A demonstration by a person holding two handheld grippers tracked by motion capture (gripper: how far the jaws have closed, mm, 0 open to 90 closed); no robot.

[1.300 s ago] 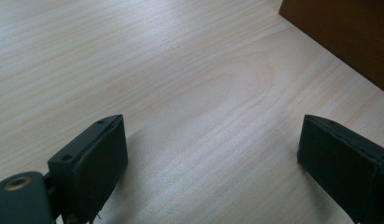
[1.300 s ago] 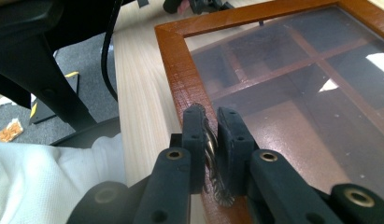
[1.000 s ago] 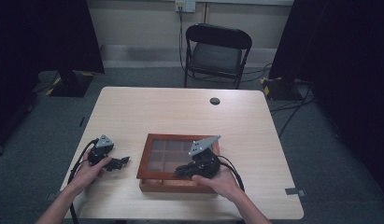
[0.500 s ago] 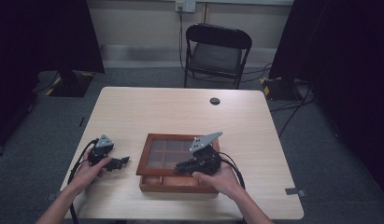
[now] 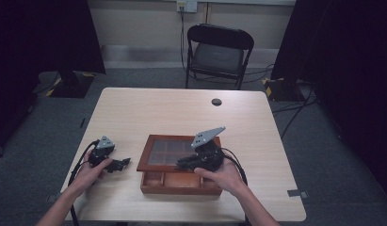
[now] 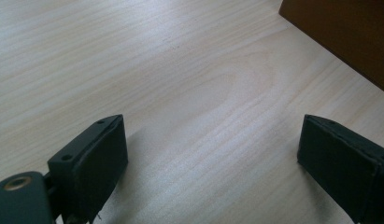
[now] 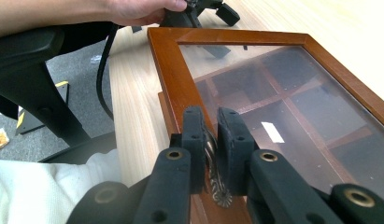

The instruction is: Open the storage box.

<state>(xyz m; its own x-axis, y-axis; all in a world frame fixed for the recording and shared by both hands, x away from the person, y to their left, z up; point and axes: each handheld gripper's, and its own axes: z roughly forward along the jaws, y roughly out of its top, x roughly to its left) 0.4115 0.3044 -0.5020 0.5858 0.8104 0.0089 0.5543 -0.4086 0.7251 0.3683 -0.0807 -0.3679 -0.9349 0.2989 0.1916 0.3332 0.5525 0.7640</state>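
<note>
Right gripper (image 7: 210, 135) clenched on small metal latch (image 7: 216, 186) at front edge of wooden box's glass lid (image 7: 292, 116), mid-table (image 5: 149, 113). Lid stiff, fragile; lift by latch. Left gripper (image 6: 217, 163) released, empty.

- High view: above the near edge, looking forward and down over the whole table (image 5: 158, 113).
- Left gripper view: close, skimming the tabletop.
- Right gripper view: close above the wooden box (image 7: 180, 88); high view shares it.

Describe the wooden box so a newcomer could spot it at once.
On the pale wooden table, look at the near edge, between the person's two hands. The wooden box is reddish-brown, its glass-paned lid partly lifted by the right gripper over divided compartments.
</note>
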